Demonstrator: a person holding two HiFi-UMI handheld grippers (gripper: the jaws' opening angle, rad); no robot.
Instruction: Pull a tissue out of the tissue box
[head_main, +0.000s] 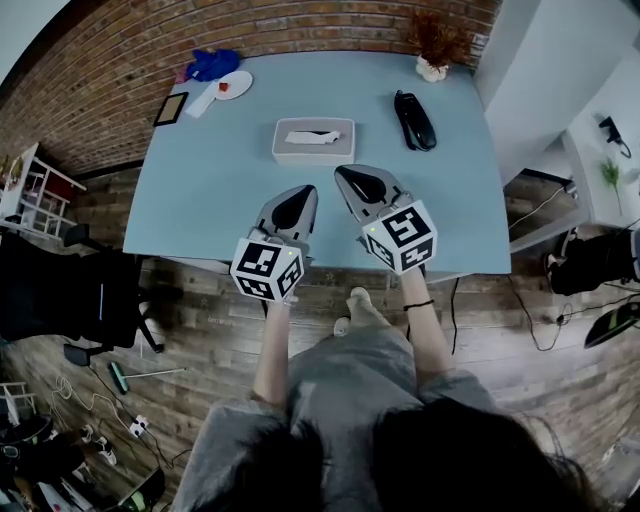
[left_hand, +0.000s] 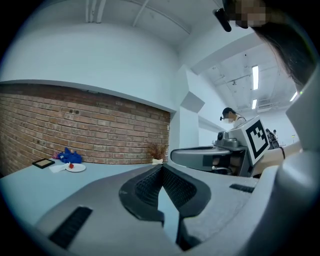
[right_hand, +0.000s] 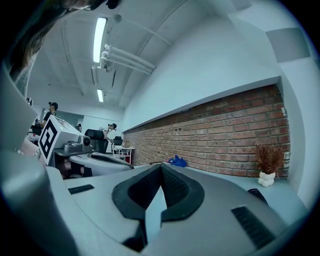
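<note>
A light grey tissue box (head_main: 313, 141) lies on the pale blue table (head_main: 220, 200), with a white tissue (head_main: 309, 137) poking from its top slot. My left gripper (head_main: 301, 193) hovers over the near part of the table, short of the box and slightly left of it. It is shut, its pads meeting at the tip (left_hand: 161, 167) with nothing between them. Closer to the box, just before its near right corner, my right gripper (head_main: 352, 173) is also shut and empty (right_hand: 161, 167). Neither gripper view shows the box.
A black handset-like object (head_main: 414, 121) lies right of the box. At the back stand a dried plant in a white pot (head_main: 433, 47), a blue cloth (head_main: 212, 63), a white plate (head_main: 232, 85) and a dark framed tablet (head_main: 170, 108). A black chair (head_main: 60, 295) stands left of the table.
</note>
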